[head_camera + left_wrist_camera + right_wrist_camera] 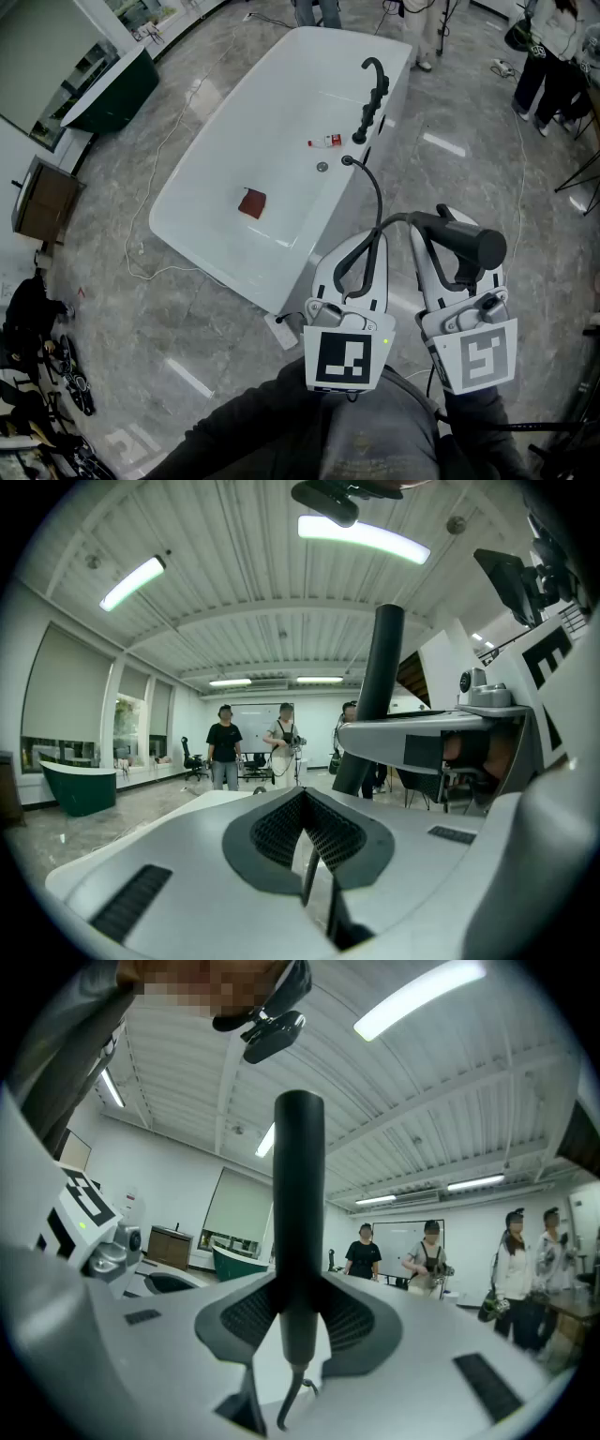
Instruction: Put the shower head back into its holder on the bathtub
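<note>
One black shower head (pixel 300 1204) stands upright, clamped between the pads of the right gripper (pixel 300 1312), held apart from the one white bathtub (pixel 272 122). The left gripper (pixel 303 803) has its jaws closed together. Only the head view shows that tub, its single black tap (pixel 373 98), one red thing (pixel 251 203) and one small bottle (pixel 326 142) (the gripper views face standing people (pixel 224 747) instead: three from the left, four from the right)
</note>
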The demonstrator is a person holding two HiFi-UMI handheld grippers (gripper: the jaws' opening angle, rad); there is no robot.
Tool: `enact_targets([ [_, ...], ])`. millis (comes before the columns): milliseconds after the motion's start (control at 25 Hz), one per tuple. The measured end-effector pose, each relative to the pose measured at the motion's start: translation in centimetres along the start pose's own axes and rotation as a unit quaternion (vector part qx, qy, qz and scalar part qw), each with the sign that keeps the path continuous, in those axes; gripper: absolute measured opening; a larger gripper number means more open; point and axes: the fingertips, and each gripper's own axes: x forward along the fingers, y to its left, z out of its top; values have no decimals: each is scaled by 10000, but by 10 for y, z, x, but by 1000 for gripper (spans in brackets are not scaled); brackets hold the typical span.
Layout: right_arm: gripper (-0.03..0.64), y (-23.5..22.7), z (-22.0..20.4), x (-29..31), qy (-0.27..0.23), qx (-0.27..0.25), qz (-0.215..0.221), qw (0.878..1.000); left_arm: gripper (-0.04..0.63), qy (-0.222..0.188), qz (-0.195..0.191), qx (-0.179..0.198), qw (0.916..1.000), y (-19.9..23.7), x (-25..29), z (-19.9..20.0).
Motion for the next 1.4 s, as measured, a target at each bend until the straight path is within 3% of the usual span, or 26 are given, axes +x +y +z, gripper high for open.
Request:
enact_targets([
  [640, 141, -21, -7, -21, -131, 189, -60, 9997, 3, 64, 25, -30, 10000, -23, 5, -11],
  [1000, 141, -41, -6, -36, -152, 134, 169, 9997, 3, 328, 373, -180, 9986, -34, -2, -32],
  [1400, 141, -61, -20, 18, -86, 123, 425, 9990, 3, 538, 653, -383, 9957, 10, 44, -64],
])
